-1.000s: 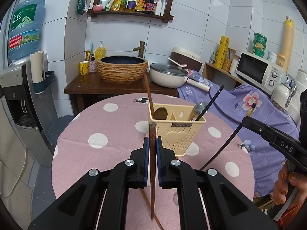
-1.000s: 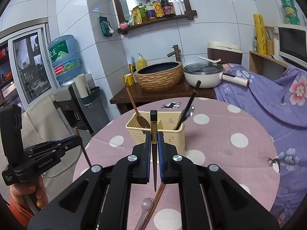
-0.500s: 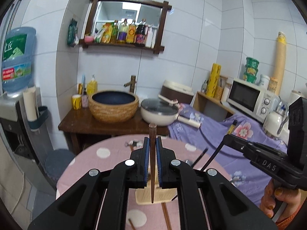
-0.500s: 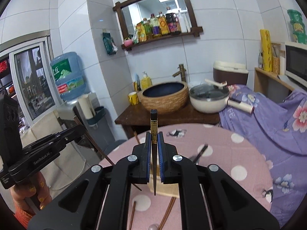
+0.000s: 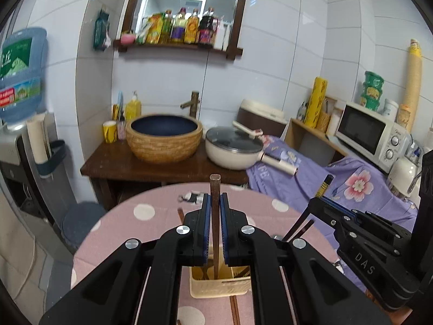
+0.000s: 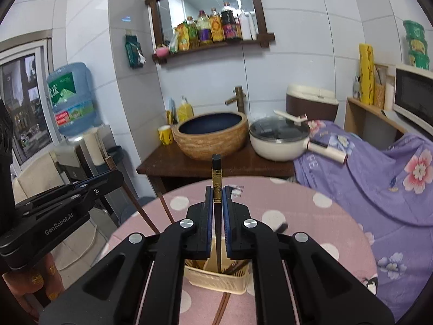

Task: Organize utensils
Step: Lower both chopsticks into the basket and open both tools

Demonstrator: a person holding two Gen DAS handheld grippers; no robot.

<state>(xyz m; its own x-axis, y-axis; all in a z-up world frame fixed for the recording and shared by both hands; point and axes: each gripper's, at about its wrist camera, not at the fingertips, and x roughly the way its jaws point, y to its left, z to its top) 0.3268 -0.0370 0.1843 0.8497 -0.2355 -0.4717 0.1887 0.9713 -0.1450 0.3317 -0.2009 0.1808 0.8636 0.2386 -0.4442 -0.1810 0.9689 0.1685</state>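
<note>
Left claw (image 5: pixel 213 211) pinching brown chopstick (image 5: pixel 215 189), held upright, lower tip inside cream utensil holder (image 5: pixel 216 288) directly below. Right claw (image 6: pixel 217 203) pinching black chopstick (image 6: pixel 216 173) with gold band, also upright over holder (image 6: pixel 216 280), tip at its rim or just inside; cannot tell which. Holder sits on pink dotted bench (image 5: pixel 151 216), other utensils already in. 2 more chopsticks lie on bench near holder. Risk: both sticks dropping together, claws bumping, tip catching divider, holder tipping.
</note>
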